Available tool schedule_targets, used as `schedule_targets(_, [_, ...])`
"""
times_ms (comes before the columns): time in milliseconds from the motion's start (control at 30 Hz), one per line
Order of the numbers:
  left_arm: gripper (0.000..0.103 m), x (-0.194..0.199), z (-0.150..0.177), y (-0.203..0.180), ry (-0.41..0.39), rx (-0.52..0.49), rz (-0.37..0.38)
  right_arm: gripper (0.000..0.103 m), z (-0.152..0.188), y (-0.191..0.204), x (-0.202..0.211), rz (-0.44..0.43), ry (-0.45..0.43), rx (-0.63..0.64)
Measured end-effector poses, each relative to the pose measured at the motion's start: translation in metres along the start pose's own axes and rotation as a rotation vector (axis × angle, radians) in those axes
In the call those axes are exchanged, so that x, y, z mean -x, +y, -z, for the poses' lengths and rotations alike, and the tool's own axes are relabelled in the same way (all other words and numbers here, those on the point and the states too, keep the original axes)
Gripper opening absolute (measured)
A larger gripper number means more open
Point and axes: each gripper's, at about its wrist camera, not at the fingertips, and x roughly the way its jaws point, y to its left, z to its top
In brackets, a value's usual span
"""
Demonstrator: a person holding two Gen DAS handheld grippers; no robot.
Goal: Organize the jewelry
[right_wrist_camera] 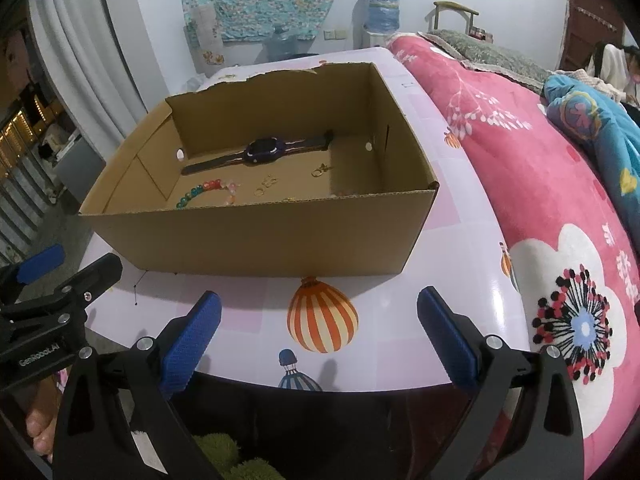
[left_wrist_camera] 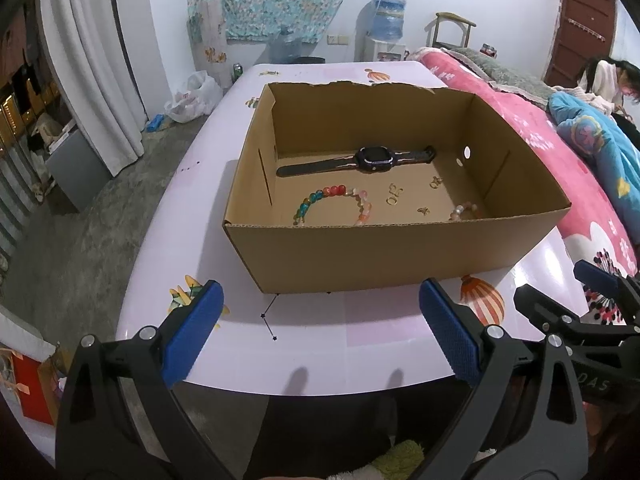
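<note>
An open cardboard box (left_wrist_camera: pixel 384 252) stands on the pale pink table (left_wrist_camera: pixel 304 332); it also shows in the right wrist view (right_wrist_camera: pixel 256 240). Inside lie a dark smartwatch (left_wrist_camera: pixel 372 159) (right_wrist_camera: pixel 264 151), a colourful bead bracelet (left_wrist_camera: pixel 332 204) (right_wrist_camera: pixel 204 192), small gold rings (left_wrist_camera: pixel 394 194) (right_wrist_camera: pixel 266 185), a gold earring (left_wrist_camera: pixel 436 181) (right_wrist_camera: pixel 320 171) and a pale bead bracelet (left_wrist_camera: pixel 464 211). My left gripper (left_wrist_camera: pixel 320 336) is open and empty, near the table's front edge, short of the box. My right gripper (right_wrist_camera: pixel 320 340) is open and empty, over the table edge beside it.
A bed with a pink floral blanket (right_wrist_camera: pixel 560 208) runs along the table's right side, with a person (left_wrist_camera: pixel 612 80) at its far end. A white curtain (left_wrist_camera: pixel 92 60), a plastic bag (left_wrist_camera: pixel 194 98) and a water dispenser (left_wrist_camera: pixel 386 28) stand beyond the table.
</note>
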Motion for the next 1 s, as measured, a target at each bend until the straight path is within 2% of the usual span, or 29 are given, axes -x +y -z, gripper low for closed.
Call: schedule_targets(1000, [0.095,0.0000,0.0010,0.0036,0.015,0.017,0.012,0.096,-0.0038,0.0059,0.0082,0.028,-0.013,0.031])
